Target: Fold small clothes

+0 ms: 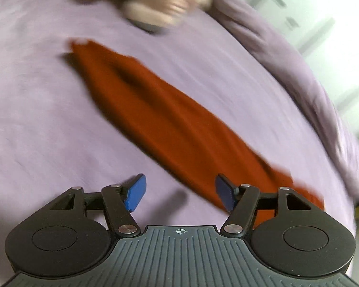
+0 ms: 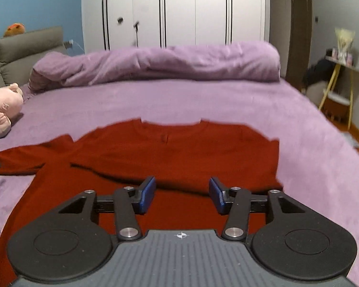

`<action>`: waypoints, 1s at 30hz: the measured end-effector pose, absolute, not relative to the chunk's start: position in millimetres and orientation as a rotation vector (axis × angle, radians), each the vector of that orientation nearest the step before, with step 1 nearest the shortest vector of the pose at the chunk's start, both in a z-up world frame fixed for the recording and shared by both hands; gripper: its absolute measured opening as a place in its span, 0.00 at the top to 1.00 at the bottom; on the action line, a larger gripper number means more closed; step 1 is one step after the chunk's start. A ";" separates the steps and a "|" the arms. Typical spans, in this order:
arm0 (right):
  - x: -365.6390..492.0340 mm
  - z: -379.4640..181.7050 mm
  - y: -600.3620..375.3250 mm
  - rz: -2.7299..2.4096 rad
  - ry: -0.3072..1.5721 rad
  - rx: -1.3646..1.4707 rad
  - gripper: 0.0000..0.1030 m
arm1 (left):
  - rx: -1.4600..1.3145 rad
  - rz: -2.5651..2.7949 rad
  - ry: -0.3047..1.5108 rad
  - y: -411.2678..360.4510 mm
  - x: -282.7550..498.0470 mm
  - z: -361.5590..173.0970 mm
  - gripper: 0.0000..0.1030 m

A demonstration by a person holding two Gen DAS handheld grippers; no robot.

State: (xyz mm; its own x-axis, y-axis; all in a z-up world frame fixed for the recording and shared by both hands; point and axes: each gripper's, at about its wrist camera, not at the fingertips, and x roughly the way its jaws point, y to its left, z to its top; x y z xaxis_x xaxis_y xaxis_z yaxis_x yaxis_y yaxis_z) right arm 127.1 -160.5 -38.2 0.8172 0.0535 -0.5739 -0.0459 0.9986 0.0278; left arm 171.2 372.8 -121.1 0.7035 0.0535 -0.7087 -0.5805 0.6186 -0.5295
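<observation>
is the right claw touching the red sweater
Apart. The right wrist view shows the right claw open above the red sweater, nothing between its pads, its shadow cast on the cloth.

From here I have open purple bedsheet (image 2: 203, 100) beyond the red sweater (image 2: 174, 153) and to its right. The rolled duvet (image 2: 160, 64) walls off the far side, with the wardrobe (image 2: 179, 9) behind it. A pink plush toy (image 2: 2, 110) sits at the left edge. Under my left view, bare sheet flanks the sleeve (image 1: 155, 112).
</observation>
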 end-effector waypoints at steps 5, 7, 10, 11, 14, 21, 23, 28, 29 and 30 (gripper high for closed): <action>130.8 -44.5 -159.7 0.045 0.653 0.055 0.54 | -1.014 0.491 0.584 427.2 169.4 -137.1 0.46; 133.5 -46.9 -157.4 0.038 0.674 0.058 0.57 | -1.092 0.512 0.545 442.3 171.6 -145.2 0.58; 130.3 -50.3 -154.3 0.033 0.690 0.066 0.60 | -1.176 0.524 0.517 457.7 175.5 -153.7 0.77; 130.1 -50.5 -154.2 0.030 0.691 0.065 0.62 | -1.187 0.527 0.516 462.5 173.7 -156.3 0.85; 129.2 -49.7 -156.3 0.024 0.692 0.063 0.65 | -1.178 0.520 0.524 465.5 173.5 -155.8 0.92; 122.0 -41.5 -169.1 0.021 0.642 0.101 0.69 | -0.842 0.207 0.441 378.9 191.1 -67.7 0.92; 119.0 -40.1 -172.2 0.021 0.628 0.109 0.69 | -0.731 0.027 0.430 325.8 202.9 -36.5 0.91; 113.2 -36.8 -179.2 0.043 0.606 0.143 0.69 | -0.535 -0.360 0.505 178.9 221.8 -10.2 0.54; 113.7 -36.5 -179.9 0.051 0.607 0.145 0.69 | -0.515 -0.400 0.543 153.7 222.9 -16.6 0.41; 114.4 -36.8 -180.8 0.061 0.608 0.147 0.69 | -0.501 -0.412 0.575 136.1 222.7 -24.3 0.42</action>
State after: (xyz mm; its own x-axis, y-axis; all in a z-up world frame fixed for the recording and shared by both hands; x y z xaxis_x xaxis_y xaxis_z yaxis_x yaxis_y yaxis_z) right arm 114.4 -180.8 -36.8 0.8192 0.1006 -0.5646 -0.0142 0.9878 0.1554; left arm 222.7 136.1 -24.3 0.7651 -0.4977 -0.4086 0.2273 0.8024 -0.5518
